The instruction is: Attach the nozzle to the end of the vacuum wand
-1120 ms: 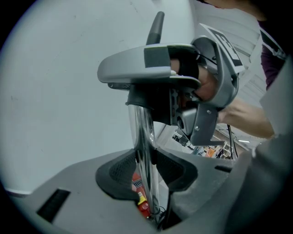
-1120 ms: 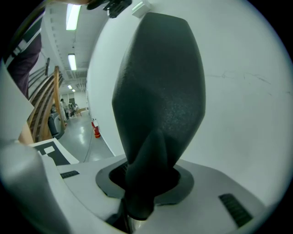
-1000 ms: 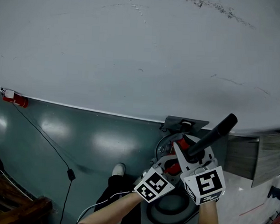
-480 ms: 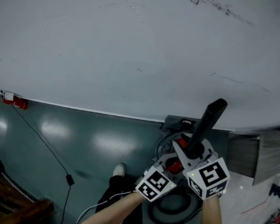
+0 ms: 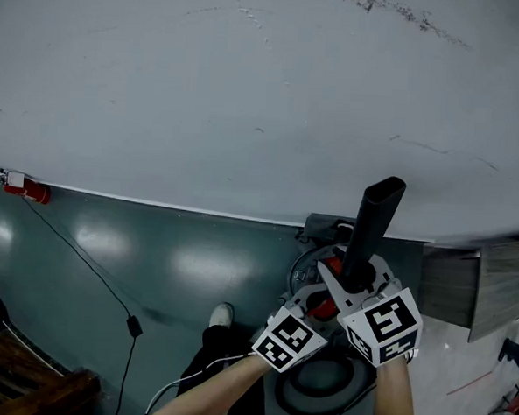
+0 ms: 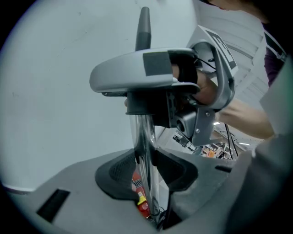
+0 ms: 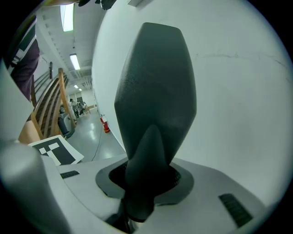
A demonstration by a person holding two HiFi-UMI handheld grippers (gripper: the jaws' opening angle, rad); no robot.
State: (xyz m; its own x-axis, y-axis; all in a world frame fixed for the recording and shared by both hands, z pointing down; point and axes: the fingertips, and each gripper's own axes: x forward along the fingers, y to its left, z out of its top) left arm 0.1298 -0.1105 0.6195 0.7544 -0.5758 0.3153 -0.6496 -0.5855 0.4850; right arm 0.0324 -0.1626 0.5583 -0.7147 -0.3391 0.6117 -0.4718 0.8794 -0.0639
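A black tapered nozzle (image 5: 370,227) points up and a little right, with my right gripper (image 5: 353,282) shut on its lower end. It fills the right gripper view, where the nozzle (image 7: 155,105) rises from between the pads of the right gripper (image 7: 139,192). Just left and lower, my left gripper (image 5: 310,306) is shut on a shiny vacuum wand (image 6: 143,141). The wand stands upright between the left gripper's (image 6: 146,173) pads. It runs up into the black collar under the right gripper's grey body (image 6: 132,75). The wand's joint with the nozzle is hidden.
The round vacuum canister (image 5: 314,394) with red parts sits on the floor under both grippers. A white wall fills the upper view. A red fire extinguisher (image 5: 28,188), a black cable (image 5: 130,324), a wooden frame (image 5: 20,389) and a person's shoe (image 5: 220,314) are on the teal floor.
The nozzle has swung from leaning far right to nearly upright, as the right gripper turned with it. The left gripper has kept its place.
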